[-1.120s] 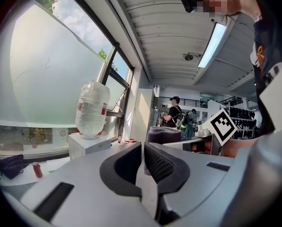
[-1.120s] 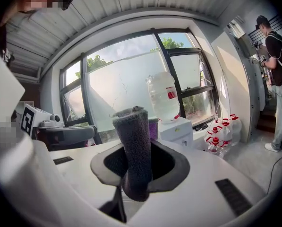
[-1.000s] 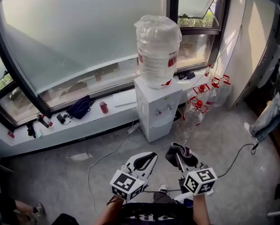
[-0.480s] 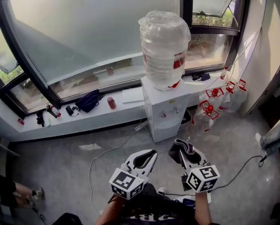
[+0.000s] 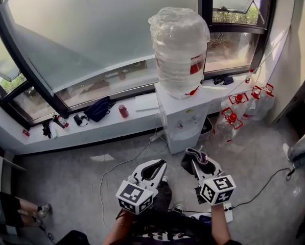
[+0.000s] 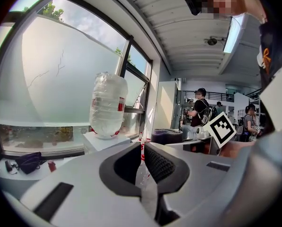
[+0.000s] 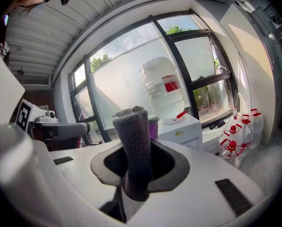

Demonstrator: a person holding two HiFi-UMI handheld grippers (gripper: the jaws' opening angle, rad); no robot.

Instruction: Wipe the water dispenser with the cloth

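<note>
The person has stepped nearer; the water dispenser looms larger, though still well apart from both grippers. The right gripper keeps its jaws clamped on the dark cloth. The left gripper has its jaws together, empty. Wiping hasn't begun, I'd say.

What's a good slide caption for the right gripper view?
Right gripper clamps a grey cloth, facing the water dispenser by the window.
</note>
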